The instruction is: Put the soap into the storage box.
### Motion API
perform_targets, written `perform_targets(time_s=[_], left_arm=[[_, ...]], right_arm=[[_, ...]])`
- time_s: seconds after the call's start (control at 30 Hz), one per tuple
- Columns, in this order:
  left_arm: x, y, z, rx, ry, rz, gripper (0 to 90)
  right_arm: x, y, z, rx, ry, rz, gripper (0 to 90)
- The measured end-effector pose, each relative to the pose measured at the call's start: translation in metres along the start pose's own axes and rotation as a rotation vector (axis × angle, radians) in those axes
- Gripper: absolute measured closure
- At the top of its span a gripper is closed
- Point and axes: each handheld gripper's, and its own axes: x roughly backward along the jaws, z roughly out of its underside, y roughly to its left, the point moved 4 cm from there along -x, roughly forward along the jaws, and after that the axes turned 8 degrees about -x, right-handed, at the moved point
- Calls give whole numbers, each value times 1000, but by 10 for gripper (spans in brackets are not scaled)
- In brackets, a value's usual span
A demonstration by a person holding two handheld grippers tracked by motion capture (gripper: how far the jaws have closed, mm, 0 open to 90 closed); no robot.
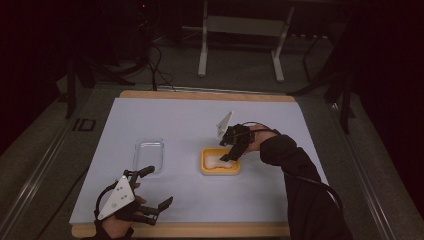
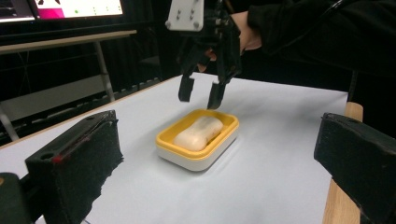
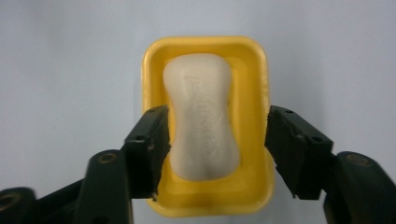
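Note:
A pale bar of soap [image 3: 201, 121] lies lengthwise in a yellow soap dish [image 3: 205, 44] on the white mat. In the high view the dish [image 1: 205, 167] sits right of the mat's middle, with the soap [image 1: 219, 162] inside. My right gripper [image 1: 226, 156] hangs open just above the dish's far end, pointing down. In the right gripper view its jaws stand on either side of the soap, wider than the dish. From the left gripper view the right gripper [image 2: 200, 98] is above the dish [image 2: 187, 156], not touching it. My left gripper [image 1: 159, 186] rests open near the front left, holding nothing.
A clear plastic tray [image 1: 150, 152] lies on the mat left of the dish. The white mat [image 1: 200, 115] covers a wooden table whose edge [image 1: 200, 231] shows at the front. A metal stand [image 1: 240, 30] and cables are on the floor beyond the table.

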Motion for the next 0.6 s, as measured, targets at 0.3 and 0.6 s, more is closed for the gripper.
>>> perform_targets(time_s=[0.3, 0.6], left_arm=[[0, 0, 0, -1, 3, -3, 8], [0, 0, 0, 1, 5, -2, 8]], right_arm=[[21, -4, 4, -171, -57, 102, 165], [27, -11, 26, -324, -50, 189, 126]])
